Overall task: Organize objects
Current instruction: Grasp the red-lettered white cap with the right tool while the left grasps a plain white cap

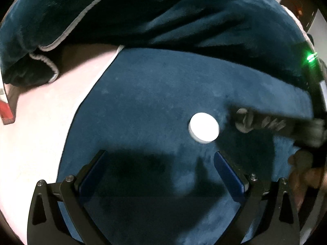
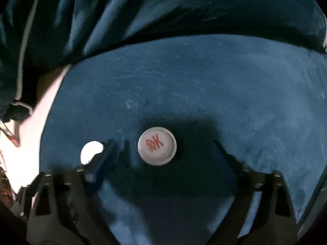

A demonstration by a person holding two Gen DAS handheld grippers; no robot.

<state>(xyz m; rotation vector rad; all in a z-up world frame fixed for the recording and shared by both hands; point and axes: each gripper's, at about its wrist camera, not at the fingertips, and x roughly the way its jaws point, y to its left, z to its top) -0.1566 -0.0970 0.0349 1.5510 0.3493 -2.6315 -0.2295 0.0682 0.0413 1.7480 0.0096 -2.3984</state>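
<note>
A plain white round disc (image 1: 204, 130) lies flat on a dark blue velvet cloth (image 1: 153, 94). My left gripper (image 1: 160, 156) is open and empty, just short of the disc, which sits ahead and to the right. In the right wrist view a white disc with a red character (image 2: 157, 146) lies on the cloth between the open fingers of my right gripper (image 2: 163, 145), untouched. The plain white disc (image 2: 91, 150) shows left of the right gripper's left finger. The right gripper also shows blurred in the left wrist view (image 1: 265, 123), right of the plain disc.
The blue cloth lies on a pale pink surface (image 1: 36, 134). A bunched dark blue fabric with grey piping (image 1: 102, 10) lies along the far side. A red and white box (image 1: 6, 110) sits at the far left edge.
</note>
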